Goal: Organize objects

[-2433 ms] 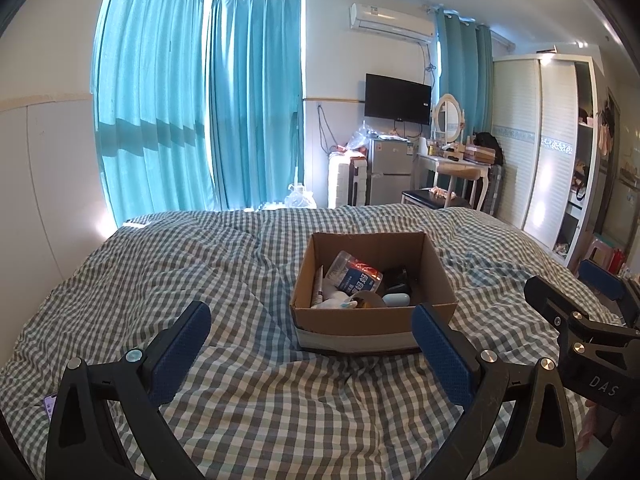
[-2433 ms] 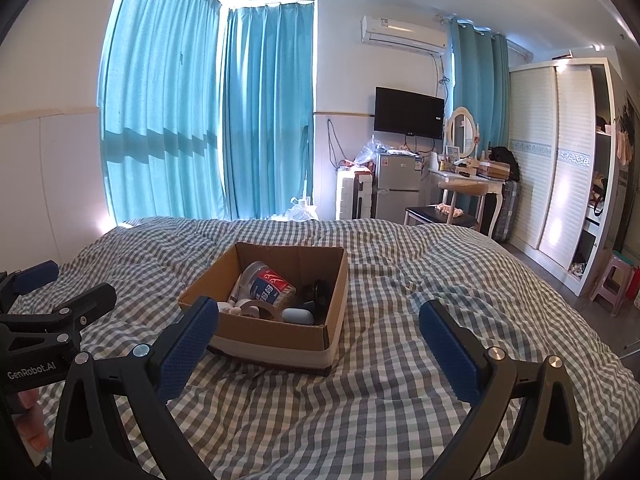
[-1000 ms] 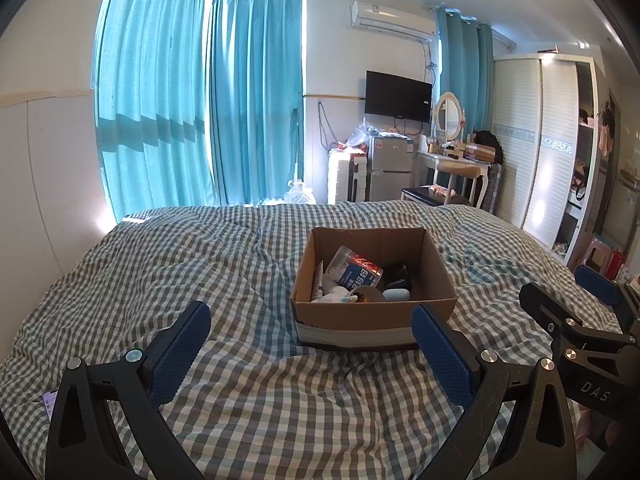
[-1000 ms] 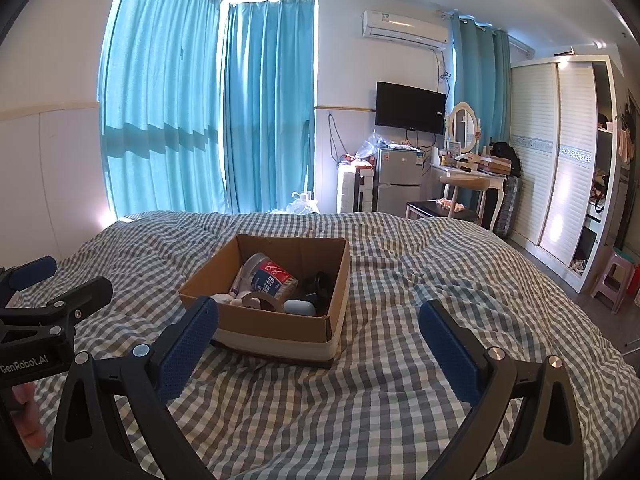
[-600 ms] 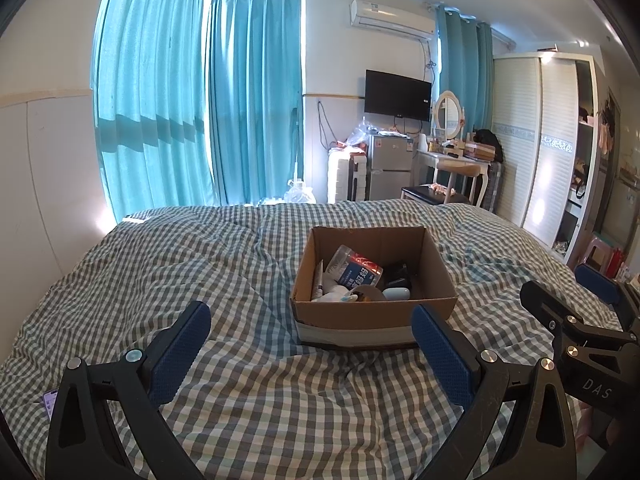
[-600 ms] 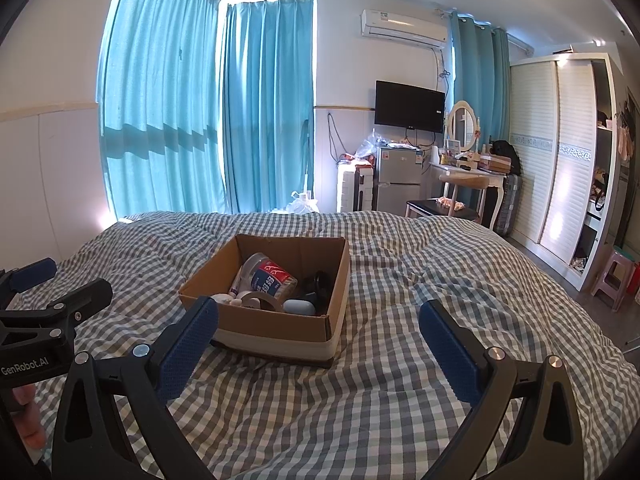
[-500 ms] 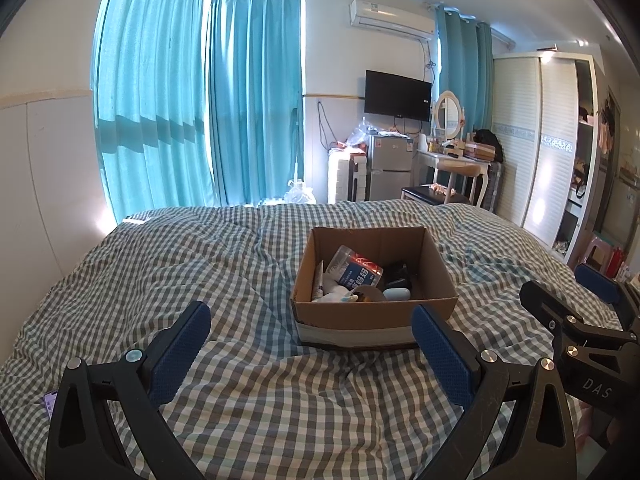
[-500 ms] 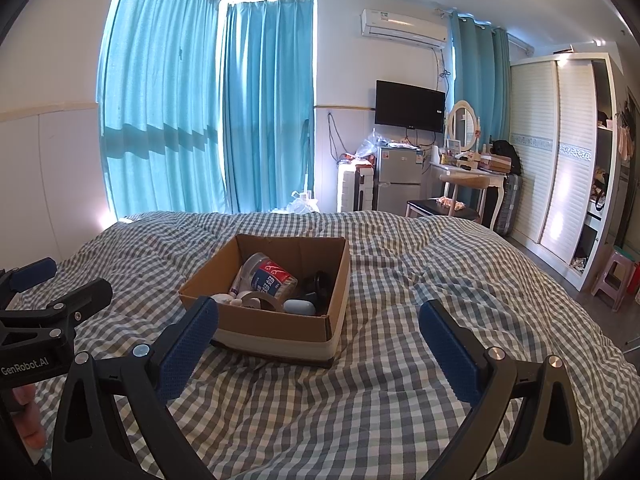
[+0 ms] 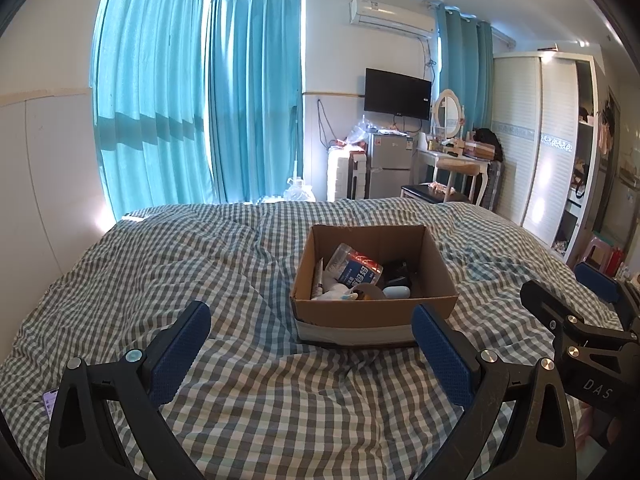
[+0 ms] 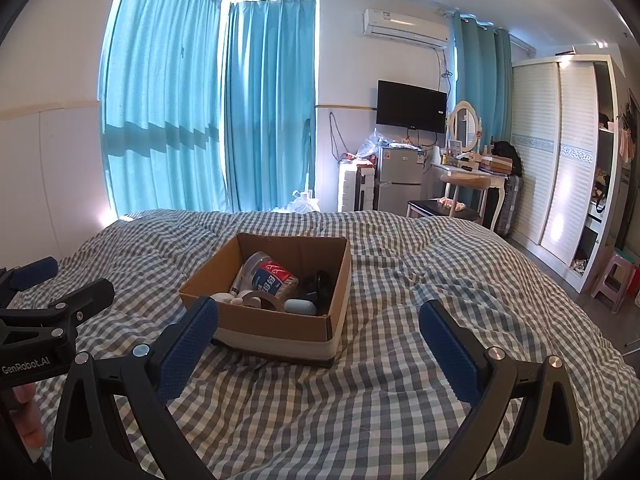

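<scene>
Hiding its lower contents behind its near wall, the cardboard box [image 9: 374,312] faces both wide-open, empty hand-held grippers: left [image 9: 312,344], right [image 10: 320,340].

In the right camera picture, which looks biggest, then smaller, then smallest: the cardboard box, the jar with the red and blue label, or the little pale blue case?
1. Cardboard box
2. Jar, lying inside the box
3. Pale blue case, beside the jar
All three sit close together, so nearness hardly changes this.
</scene>
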Motion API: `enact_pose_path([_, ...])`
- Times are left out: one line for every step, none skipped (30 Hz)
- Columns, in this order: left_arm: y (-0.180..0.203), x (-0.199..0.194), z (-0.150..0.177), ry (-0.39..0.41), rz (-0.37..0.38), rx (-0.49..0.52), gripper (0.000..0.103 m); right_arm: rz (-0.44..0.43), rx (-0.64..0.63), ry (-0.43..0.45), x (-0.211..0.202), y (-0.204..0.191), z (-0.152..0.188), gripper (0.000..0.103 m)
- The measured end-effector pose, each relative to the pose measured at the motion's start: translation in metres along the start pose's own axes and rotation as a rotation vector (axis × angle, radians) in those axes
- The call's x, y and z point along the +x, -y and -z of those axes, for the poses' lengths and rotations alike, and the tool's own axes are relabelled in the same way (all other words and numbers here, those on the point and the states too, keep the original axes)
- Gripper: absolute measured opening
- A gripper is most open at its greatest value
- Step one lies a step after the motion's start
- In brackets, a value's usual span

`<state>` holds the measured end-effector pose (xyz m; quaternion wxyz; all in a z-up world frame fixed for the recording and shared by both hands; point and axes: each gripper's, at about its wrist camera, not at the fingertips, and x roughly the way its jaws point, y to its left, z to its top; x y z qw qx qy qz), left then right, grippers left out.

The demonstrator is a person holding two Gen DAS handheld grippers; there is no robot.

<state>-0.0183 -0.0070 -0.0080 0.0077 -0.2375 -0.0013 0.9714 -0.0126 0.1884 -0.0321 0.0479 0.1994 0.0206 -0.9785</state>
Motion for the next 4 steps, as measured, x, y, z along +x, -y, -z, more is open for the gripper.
enact_pose_path([0.0003, -0.0004, 0.0005, 0.002, 0.0, 0.001, 0.103, 0.0, 0.0, 0.001, 0.0, 0.0002, -0.0002, 0.101])
enact_pose_path([0.0005, -0.0005, 0.0003, 0.004, 0.0, 0.004, 0.103, 0.001, 0.001, 0.002, -0.0002, 0.0004, 0.0002, 0.101])
enact_pose_path([0.0008, -0.0008, 0.0005, 0.005, 0.0, 0.006, 0.103, 0.0, 0.002, 0.002, 0.0003, 0.0009, -0.0003, 0.101])
enact_pose_path([0.001, -0.0008, 0.0006, 0.006, -0.004, 0.006, 0.103, -0.001, 0.003, 0.001, 0.0009, 0.0013, -0.0002, 0.101])
